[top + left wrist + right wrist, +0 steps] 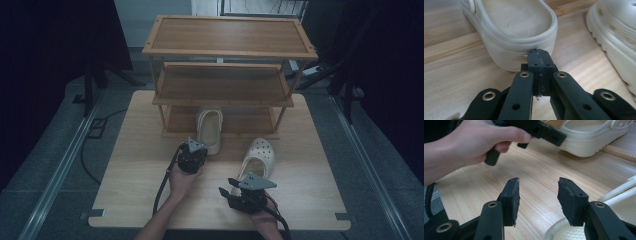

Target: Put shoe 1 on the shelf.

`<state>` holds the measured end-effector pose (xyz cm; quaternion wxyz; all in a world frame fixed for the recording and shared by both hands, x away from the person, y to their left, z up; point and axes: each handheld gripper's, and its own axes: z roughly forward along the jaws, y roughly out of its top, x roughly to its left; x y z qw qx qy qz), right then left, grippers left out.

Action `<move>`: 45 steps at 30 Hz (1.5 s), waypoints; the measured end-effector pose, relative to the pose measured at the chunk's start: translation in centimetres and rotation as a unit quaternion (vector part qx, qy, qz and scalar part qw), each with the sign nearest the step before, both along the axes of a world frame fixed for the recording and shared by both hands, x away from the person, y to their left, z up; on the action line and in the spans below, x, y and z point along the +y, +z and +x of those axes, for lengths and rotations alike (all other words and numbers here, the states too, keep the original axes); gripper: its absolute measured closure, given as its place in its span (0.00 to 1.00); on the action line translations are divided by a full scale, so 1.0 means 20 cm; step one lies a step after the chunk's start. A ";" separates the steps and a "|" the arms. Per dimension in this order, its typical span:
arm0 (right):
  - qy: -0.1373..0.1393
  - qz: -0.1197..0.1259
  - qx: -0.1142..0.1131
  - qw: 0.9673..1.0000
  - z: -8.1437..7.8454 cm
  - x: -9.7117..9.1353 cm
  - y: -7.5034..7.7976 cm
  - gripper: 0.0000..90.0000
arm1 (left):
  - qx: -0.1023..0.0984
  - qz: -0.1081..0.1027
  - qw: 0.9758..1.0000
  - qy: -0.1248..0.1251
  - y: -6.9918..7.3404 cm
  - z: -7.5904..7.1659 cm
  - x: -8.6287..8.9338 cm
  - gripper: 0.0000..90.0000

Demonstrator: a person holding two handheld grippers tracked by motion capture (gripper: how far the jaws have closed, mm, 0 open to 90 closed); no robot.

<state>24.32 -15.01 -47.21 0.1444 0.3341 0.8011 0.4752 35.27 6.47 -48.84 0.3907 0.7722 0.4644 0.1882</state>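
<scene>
Clog sits half on the rack's bottom shelf, so the left gripper, jaws shut at its heel, should push straight while the right gripper waits wide.

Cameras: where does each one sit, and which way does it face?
High view: above the person's side, looking forward and down on table, rack; both forearms show.
Left gripper view: rides left gripper, jaws shut, at left clog's heel.
Right gripper view: rides right gripper, jaws open; left hand shows.
All share the left clog.
</scene>
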 end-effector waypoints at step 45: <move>0.003 0.007 0.007 1.000 0.01 -0.02 0.01 0.58 | 0.013 -0.041 0.999 -0.019 -0.08 -0.12 0.19 0.52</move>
